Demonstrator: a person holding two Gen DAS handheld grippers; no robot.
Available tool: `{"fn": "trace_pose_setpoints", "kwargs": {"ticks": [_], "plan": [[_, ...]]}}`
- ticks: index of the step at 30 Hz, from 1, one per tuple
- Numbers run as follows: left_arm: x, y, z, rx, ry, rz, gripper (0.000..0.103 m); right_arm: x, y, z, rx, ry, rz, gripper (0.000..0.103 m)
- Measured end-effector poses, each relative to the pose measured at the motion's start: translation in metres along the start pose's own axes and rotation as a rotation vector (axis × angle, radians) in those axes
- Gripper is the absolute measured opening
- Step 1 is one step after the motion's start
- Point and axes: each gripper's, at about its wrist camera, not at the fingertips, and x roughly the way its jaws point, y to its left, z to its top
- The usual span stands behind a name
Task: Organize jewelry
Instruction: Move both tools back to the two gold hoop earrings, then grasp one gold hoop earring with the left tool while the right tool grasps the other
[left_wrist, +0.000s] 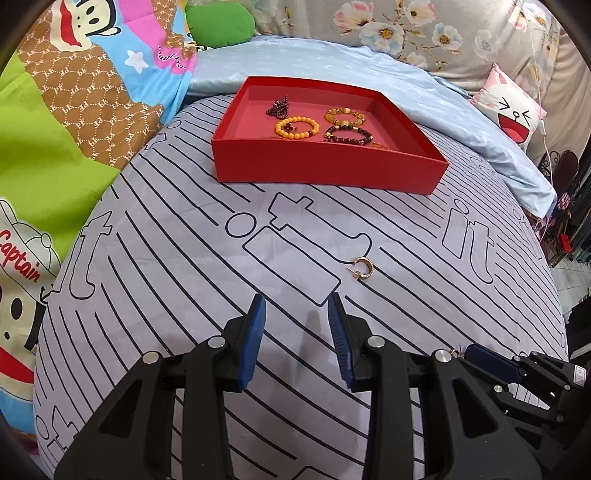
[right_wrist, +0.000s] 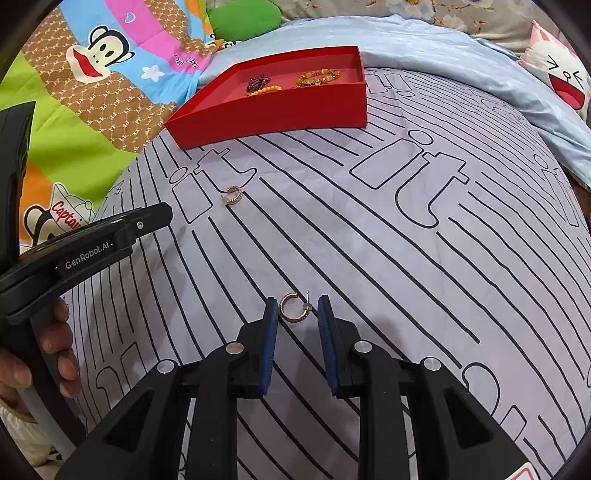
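A gold hoop earring (right_wrist: 293, 308) lies on the striped sheet between the blue pads of my right gripper (right_wrist: 297, 305). The jaws stand a little wider than the earring and do not press on it. A second gold hoop earring (left_wrist: 364, 269) lies on the sheet just ahead and to the right of my left gripper (left_wrist: 296, 306), which is open with nothing between its pads. The same earring (right_wrist: 232, 195) shows in the right wrist view. The red tray (left_wrist: 325, 166) farther back holds several bead bracelets: orange (left_wrist: 297, 127), yellow (left_wrist: 345, 115) and dark (left_wrist: 347, 133).
The grey striped sheet (left_wrist: 184, 258) covers a rounded bed. A cartoon blanket (left_wrist: 55, 129) lies on the left, a light blue quilt (left_wrist: 461, 110) and a white cushion (left_wrist: 513, 107) at the back right. A hand (right_wrist: 55, 343) holds the left tool's handle.
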Motion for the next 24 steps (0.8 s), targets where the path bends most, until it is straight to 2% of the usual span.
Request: {"fn": "trace_pose_setpoints", "kwargs": {"ticks": [12,16,24], "plan": [[0.004,-0.004,0.006,0.001,0.008,-0.010,0.034,0.001,-0.002,0.002,-0.007,-0.008,-0.007,0.017],[0.007,-0.012,0.012,0.005,0.006,-0.030,0.042,-0.001,-0.008,0.007,0.011,-0.017,-0.001,0.017],[0.025,-0.033,0.021,0.040,0.027,-0.053,0.043,0.000,-0.016,0.017,0.033,-0.028,-0.003,0.017]]}}
